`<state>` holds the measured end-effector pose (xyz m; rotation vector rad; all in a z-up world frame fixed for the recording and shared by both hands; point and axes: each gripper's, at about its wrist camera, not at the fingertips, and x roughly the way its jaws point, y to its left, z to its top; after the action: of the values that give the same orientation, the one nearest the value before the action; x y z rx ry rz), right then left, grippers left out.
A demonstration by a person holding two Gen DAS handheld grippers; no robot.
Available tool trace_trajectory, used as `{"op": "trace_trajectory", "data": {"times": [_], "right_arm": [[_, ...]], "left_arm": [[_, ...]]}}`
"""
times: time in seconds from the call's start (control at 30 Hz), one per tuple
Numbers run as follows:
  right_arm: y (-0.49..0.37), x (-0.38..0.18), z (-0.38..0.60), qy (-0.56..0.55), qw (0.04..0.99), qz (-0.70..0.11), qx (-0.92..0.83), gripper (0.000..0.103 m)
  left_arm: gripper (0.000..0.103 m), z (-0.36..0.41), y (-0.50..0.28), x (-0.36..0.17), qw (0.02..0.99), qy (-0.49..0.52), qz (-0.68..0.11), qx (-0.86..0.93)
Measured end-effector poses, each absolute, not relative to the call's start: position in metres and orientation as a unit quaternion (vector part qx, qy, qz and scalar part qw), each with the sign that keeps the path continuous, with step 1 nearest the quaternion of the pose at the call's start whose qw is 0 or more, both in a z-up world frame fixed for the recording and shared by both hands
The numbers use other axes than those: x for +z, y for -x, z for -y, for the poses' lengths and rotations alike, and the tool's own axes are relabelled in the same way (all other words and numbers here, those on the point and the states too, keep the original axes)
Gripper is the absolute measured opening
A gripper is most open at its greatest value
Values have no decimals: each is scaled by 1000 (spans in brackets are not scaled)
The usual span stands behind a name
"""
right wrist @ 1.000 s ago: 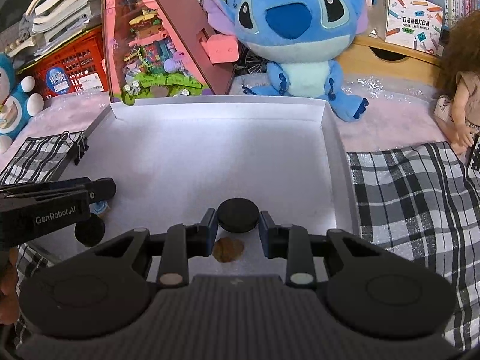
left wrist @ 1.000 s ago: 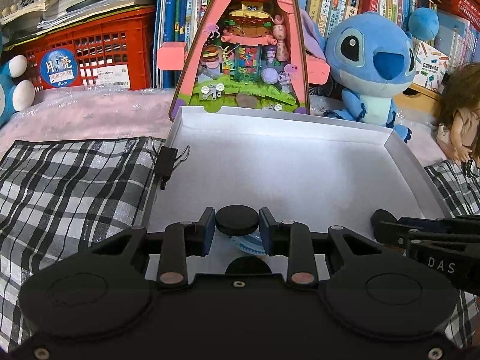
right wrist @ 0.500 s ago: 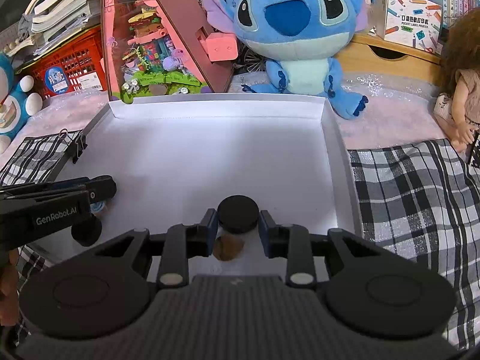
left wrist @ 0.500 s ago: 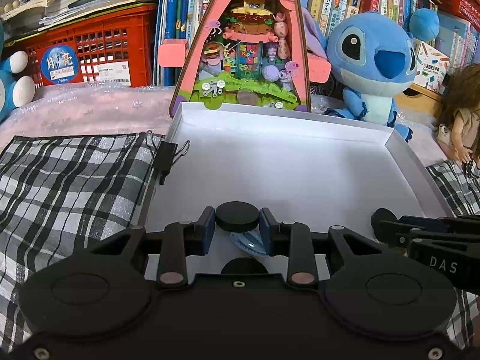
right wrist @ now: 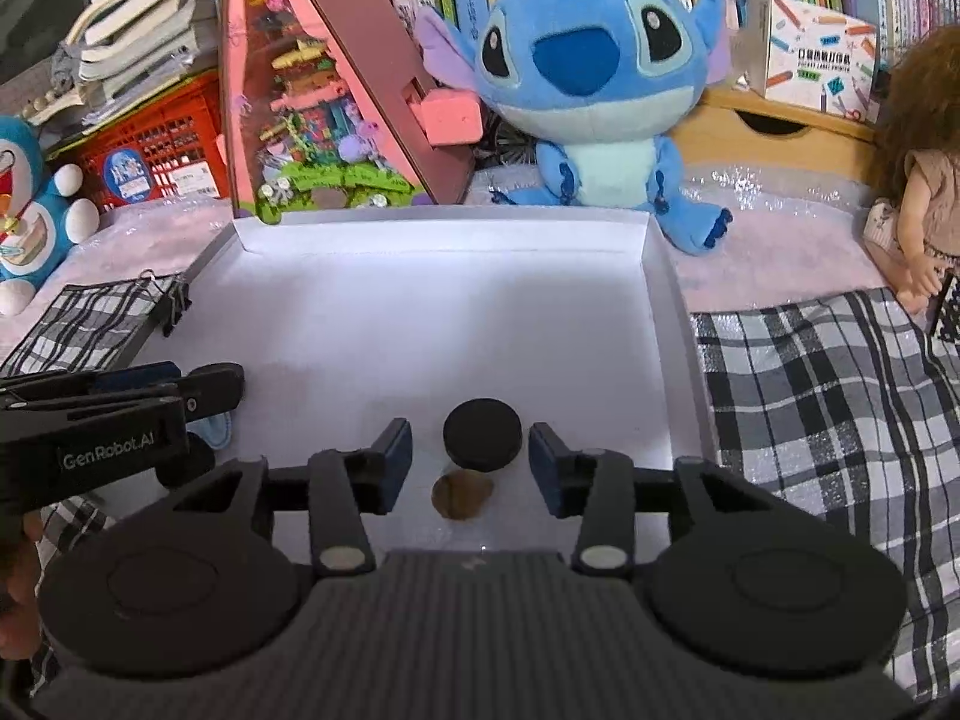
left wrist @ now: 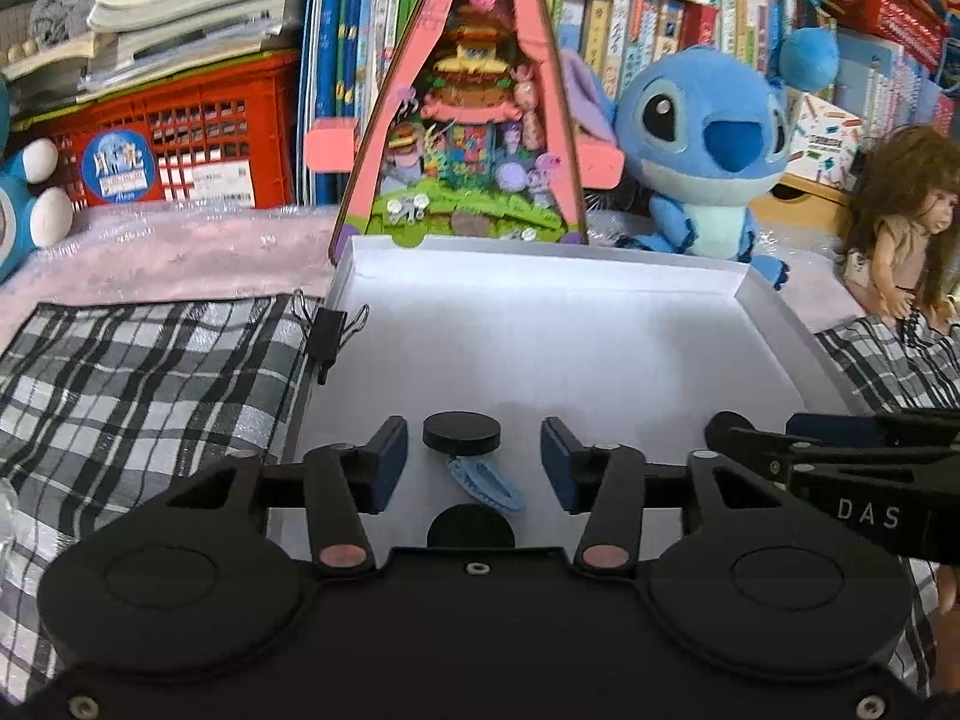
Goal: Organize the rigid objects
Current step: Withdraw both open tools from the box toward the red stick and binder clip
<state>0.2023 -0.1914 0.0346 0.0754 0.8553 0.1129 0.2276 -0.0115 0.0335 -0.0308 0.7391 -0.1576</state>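
left gripper (left wrist: 474, 462): jaws apart, having just been opening; the pads press on nothing. a black disc (left wrist: 461, 433) shows between the fingertips and a small light-blue ridged piece (left wrist: 485, 480) lies on the tray floor just below it, between the fingers but clear of both pads.
right gripper (right wrist: 470, 459): jaws apart, also just opened wider; nothing clamped. a black disc (right wrist: 482, 434) shows between the tips, clear of both pads, and a round brown piece (right wrist: 462, 496) lies on the tray floor just behind it.
white tray (right wrist: 657, 276): shallow, open-topped, low walls; both small pieces rest inside near its front edge, the blue one to the left side, the brown one right of centre.
binder clip (left wrist: 328, 333): black, fixed on the tray's left wall.
checked cloth (left wrist: 150, 372): black and white, spread on both sides of the tray.
blue plush toy (right wrist: 591, 78): sits upright behind the tray's far right corner.
pink triangular playset (left wrist: 474, 120): stands behind the far left corner, just beside the plush toy.
red crate (left wrist: 180, 138): far left, books stacked on top.
doll (right wrist: 924, 180): at the right edge, well apart from the tray.
hand (right wrist: 18, 588): partly visible at the lower left, behind the left gripper.
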Motion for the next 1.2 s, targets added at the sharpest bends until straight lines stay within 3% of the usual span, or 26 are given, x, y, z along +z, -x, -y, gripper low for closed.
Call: {"op": "trace_trajectory", "data": {"times": [0.13,0.2,0.8,1.2], "right_arm": [[-192,42,193,-30,915,-399,57,72],[-186,45,194,-24,918,-391,58,76],[-123,70,198,-13,945,-317,84,103],[-81,71,192,11,952,-289,100,103]], "left_arm": [[74,9,-211,44,936,13,-343,-75],[79,5,-202,49,939,20,-335,-75],[88,-16,-130,57,949,25,-300,-89],[91,-6,-86,52,953,-10,-278,-119]]}}
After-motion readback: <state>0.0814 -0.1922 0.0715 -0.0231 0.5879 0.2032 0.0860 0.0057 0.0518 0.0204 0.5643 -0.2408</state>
